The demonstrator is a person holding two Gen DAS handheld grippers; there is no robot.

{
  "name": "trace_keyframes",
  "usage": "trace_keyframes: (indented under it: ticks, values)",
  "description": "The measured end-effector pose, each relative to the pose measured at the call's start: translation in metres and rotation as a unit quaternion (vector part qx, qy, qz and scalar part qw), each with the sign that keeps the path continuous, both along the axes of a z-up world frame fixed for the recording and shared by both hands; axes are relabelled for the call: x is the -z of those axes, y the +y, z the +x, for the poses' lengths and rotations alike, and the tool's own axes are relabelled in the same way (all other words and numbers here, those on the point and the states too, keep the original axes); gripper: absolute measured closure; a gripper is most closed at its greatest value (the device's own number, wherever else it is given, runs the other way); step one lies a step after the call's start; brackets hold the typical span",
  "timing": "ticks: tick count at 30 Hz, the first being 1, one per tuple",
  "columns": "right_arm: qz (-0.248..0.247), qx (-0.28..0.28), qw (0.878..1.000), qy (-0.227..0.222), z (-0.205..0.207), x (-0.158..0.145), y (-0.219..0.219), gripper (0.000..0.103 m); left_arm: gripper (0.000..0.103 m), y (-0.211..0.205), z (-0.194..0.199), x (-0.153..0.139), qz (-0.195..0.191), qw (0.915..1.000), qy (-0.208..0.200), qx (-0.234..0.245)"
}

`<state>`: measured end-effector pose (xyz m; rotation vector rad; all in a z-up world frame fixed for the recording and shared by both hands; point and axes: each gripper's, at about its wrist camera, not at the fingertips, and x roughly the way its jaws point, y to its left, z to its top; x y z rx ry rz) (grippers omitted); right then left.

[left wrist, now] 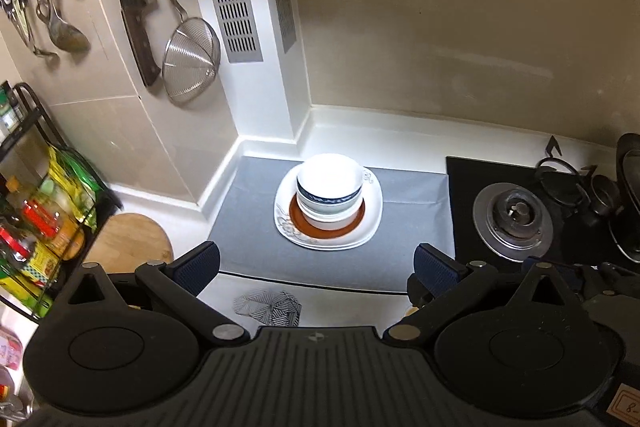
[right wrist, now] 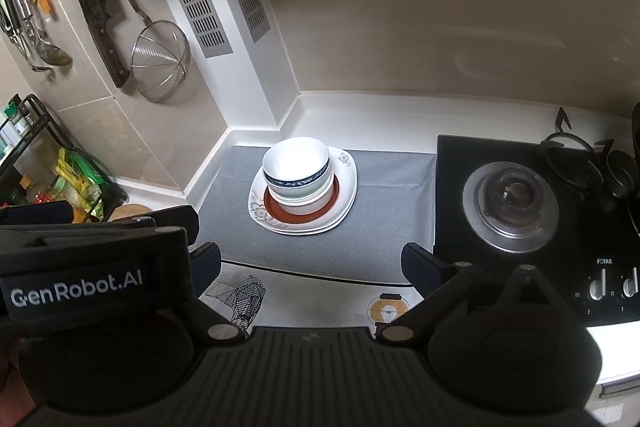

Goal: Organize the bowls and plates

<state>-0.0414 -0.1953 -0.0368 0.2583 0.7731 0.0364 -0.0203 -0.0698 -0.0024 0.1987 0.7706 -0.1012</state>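
- Left tool [left wrist: 316,265] spread wide, nothing between its jaws
- Right tool [right wrist: 310,267] likewise spread, empty
- Stacked bowls [left wrist: 329,189] sit on a brown-rimmed plate [left wrist: 298,223] atop white square plates [left wrist: 370,219], on the grey mat [left wrist: 248,219] of the tabletop, beside the stove burner [left wrist: 514,221]

You see white bowls [left wrist: 330,187] nested upright, one with a blue band, on a brown-rimmed plate [left wrist: 300,223] over white square plates [left wrist: 370,211].
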Motion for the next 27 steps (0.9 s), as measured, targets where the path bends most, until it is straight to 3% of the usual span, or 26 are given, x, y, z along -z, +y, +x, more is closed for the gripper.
trace_keyframes:
  ticks: [27]
  values:
    - [0.005,-0.016,1.0,0.011,-0.006,0.001,0.024,0.004,0.0,0.021,-0.003,-0.001,0.014,0.9998,0.012,-0.009]
